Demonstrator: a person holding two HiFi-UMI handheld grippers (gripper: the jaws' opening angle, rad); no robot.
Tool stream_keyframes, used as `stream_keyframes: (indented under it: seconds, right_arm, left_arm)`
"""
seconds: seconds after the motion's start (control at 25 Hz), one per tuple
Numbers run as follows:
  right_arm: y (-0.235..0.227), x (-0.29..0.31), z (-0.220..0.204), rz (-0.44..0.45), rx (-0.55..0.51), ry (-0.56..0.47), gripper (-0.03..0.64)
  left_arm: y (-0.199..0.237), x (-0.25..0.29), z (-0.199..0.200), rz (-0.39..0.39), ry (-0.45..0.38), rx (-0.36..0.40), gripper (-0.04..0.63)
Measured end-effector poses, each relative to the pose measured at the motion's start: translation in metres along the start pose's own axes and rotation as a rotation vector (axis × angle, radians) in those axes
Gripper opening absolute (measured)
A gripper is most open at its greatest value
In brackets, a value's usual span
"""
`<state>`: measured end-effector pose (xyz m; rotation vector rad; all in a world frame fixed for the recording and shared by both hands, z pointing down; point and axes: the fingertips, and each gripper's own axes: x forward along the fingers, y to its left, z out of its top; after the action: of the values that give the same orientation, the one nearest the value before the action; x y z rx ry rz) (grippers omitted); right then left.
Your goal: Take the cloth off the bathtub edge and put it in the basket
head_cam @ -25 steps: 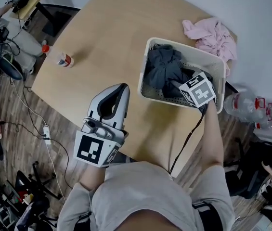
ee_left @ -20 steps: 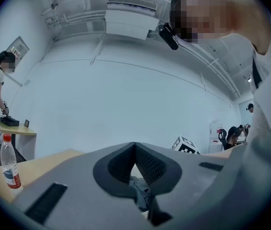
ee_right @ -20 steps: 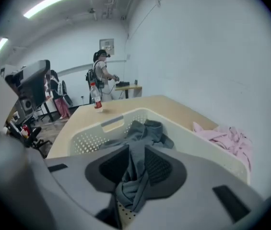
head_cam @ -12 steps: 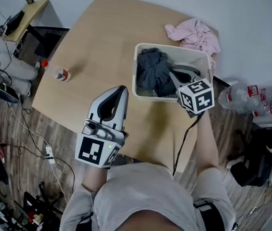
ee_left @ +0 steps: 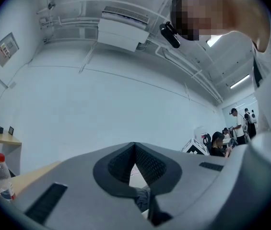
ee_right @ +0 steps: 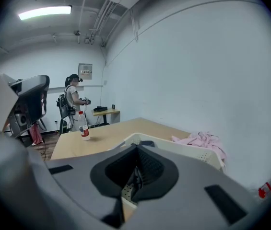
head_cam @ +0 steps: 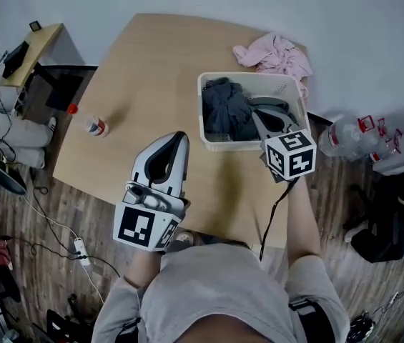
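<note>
Surface: tan wood, carrying white basket; pink cloth behind it.
Dark cloth: heaped inside basket.
Right hand-held gripper: clenched, empty, over basket.
Left hand-held gripper: clenched, empty, above surface.

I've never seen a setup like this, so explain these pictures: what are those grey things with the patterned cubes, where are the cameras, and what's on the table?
No robot here: a person holds a two-jaw gripper in each hand; the cubes are part of them. One picture comes from a camera on the person's head, looking steeply down. The other two come from cameras riding on each gripper, looking along its jaws. The left gripper is over the wooden table, jaws together, empty. The right gripper is over the white basket, also shut and empty. A dark grey cloth lies in the basket. Beyond it a pink cloth lies on the table, and a red-capped bottle stands at the left.
</note>
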<state>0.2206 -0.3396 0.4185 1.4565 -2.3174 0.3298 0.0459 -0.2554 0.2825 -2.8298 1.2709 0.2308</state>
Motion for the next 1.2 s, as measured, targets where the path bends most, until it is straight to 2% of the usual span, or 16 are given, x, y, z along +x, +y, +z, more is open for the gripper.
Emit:
stream_keyframes:
  seconds: [0.6, 0.96, 1.2]
  right_arm:
    - [0.063, -0.083, 0.009, -0.164, 0.080, -0.151, 0.009]
    - [0.110, -0.135, 0.019, -0.223, 0.101, -0.238, 0.011]
    - [0.138, -0.165, 0.022, -0.264, 0.105, -0.287, 0.009]
  left_arm:
    - [-0.023, -0.040, 0.013, -0.190, -0.028, -0.022, -0.003]
    - [-0.046, -0.062, 0.020, -0.301, -0.037, -0.033, -0.003]
    - [-0.058, -0.080, 0.024, -0.349, -0.039, -0.039, -0.003]
